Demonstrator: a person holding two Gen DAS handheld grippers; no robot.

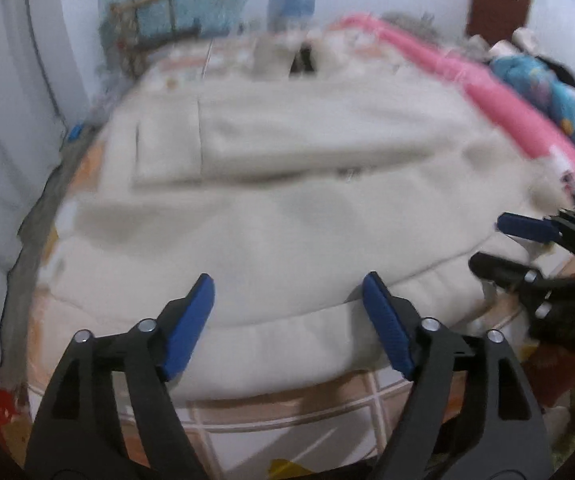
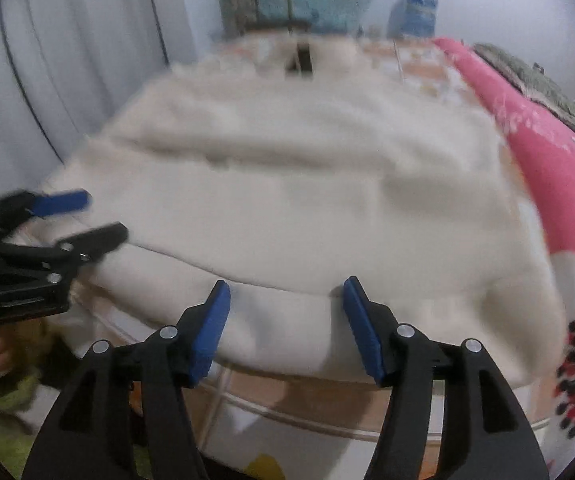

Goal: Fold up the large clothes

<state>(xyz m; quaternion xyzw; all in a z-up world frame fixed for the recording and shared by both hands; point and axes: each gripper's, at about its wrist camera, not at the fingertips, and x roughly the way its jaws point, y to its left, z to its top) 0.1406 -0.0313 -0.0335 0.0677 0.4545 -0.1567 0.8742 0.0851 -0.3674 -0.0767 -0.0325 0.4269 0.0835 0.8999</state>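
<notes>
A large cream fleece garment (image 1: 287,184) lies spread across the bed, its thick hem toward me; it also fills the right wrist view (image 2: 295,200). My left gripper (image 1: 287,284) is open and empty just above the near hem. My right gripper (image 2: 285,290) is open and empty over the hem further right. The right gripper shows at the right edge of the left wrist view (image 1: 487,244), open. The left gripper shows at the left edge of the right wrist view (image 2: 103,216), open. Both views are motion-blurred.
The bed has an orange-and-white checked sheet (image 1: 287,404). A pink blanket (image 1: 487,92) and a pile of colourful clothes (image 1: 535,80) lie along the right side. A white curtain (image 2: 87,60) hangs at the left. A wooden chair (image 1: 147,28) stands beyond the bed.
</notes>
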